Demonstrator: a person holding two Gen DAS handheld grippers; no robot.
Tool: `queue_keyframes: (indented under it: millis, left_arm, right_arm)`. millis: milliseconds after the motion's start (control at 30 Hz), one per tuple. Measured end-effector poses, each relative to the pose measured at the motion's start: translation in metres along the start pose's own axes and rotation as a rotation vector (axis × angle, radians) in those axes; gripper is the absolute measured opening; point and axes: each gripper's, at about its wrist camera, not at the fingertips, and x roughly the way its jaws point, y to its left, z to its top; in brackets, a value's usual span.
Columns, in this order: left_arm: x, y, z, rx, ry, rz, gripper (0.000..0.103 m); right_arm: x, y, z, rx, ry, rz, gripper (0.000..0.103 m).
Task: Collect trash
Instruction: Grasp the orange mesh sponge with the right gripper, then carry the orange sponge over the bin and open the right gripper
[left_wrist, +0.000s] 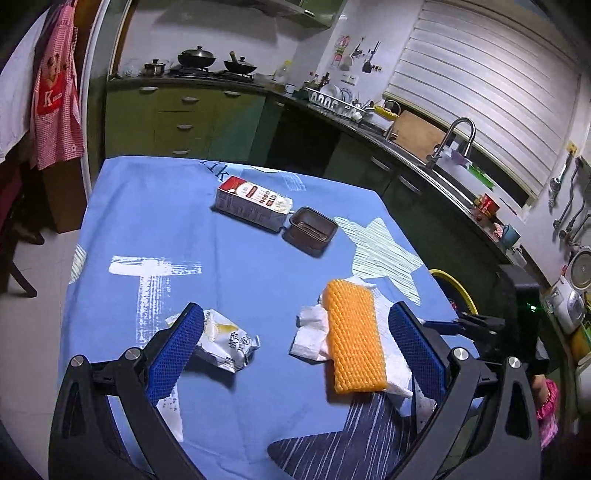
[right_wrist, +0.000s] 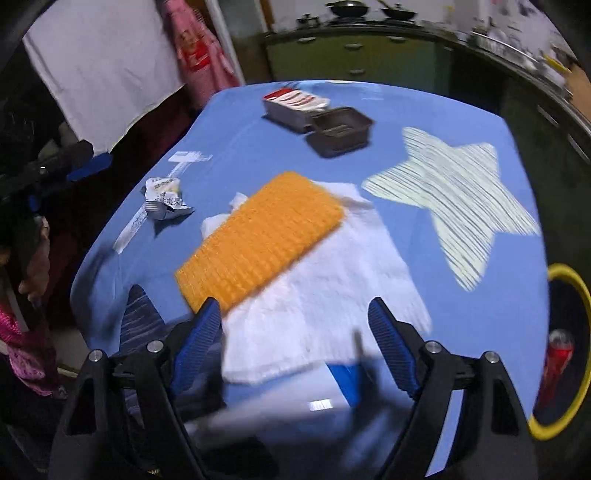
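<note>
The right hand-held gripper (right_wrist: 295, 334) hangs wide open and empty over a limp white paper towel (right_wrist: 325, 295) on the blue-clothed worktop (right_wrist: 258, 155). Under the light orange foam mesh sleeve (right_wrist: 258, 240), the towel should crumple easily; pinch its near edge.

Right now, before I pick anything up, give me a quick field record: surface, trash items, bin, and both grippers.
surface: table with blue cloth
carton: milk carton lying on its side, far end
tray: brown plastic tray beside the carton
wrapper: crumpled snack wrapper, near left
sponge: orange sponge lying on white paper towel
bin: yellow-rimmed bin off the table's right edge, red item inside
left gripper: open, empty
right gripper: open, over the towel, empty
</note>
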Motion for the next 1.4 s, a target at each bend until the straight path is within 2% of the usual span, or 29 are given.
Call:
queue_keyframes:
  millis: [67,300,333,367,467,500,800,1000,1200,1300,1400]
  left_arm:
    - [0.000,-0.002,-0.001,0.003,0.000,0.002,0.098]
    - [0.000,-0.004,-0.004,0.012,0.012,0.002,0.098]
    - [0.000,-0.004,-0.004,0.012,0.012,0.003,0.098]
    - [0.000,-0.004,-0.004,0.010,0.012,0.002,0.098]
    - [0.000,-0.002,-0.005,0.004,0.009,-0.004,0.098]
    - [0.000,-0.003,-0.005,0.006,0.009,-0.004,0.098]
    - [0.002,-0.003,-0.005,0.007,0.014,-0.004,0.098]
    - [-0.003,-0.010,-0.005,0.032,0.009,0.007,0.098]
    - [0.000,-0.026,-0.005,0.084,0.016,0.008,0.098]
    - [0.006,-0.035,-0.004,0.098,0.031,-0.003,0.098]
    - [0.013,-0.043,-0.004,0.116,0.044,-0.006,0.098]
  right_arm:
    - [0.013,0.003,0.011,0.013,0.015,0.033,0.070]
    - [0.043,0.008,0.032,0.095,0.067,0.092,0.069]
    - [0.046,0.010,0.033,0.100,0.078,0.090,0.065]
    - [0.049,0.010,0.033,0.107,0.086,0.090,0.050]
    - [0.045,0.010,0.034,0.117,0.065,0.076,0.019]
    - [0.040,0.010,0.035,0.119,0.048,0.075,0.015]
    - [-0.026,0.017,0.044,0.116,-0.135,0.142,0.013]
    - [-0.069,0.009,0.047,0.125,-0.234,0.121,0.013]
    - [-0.119,-0.048,0.023,0.247,-0.343,-0.017,0.013]
    - [-0.139,-0.092,-0.002,0.356,-0.376,-0.123,0.013]
    - [-0.151,-0.142,-0.030,0.472,-0.372,-0.280,0.013]
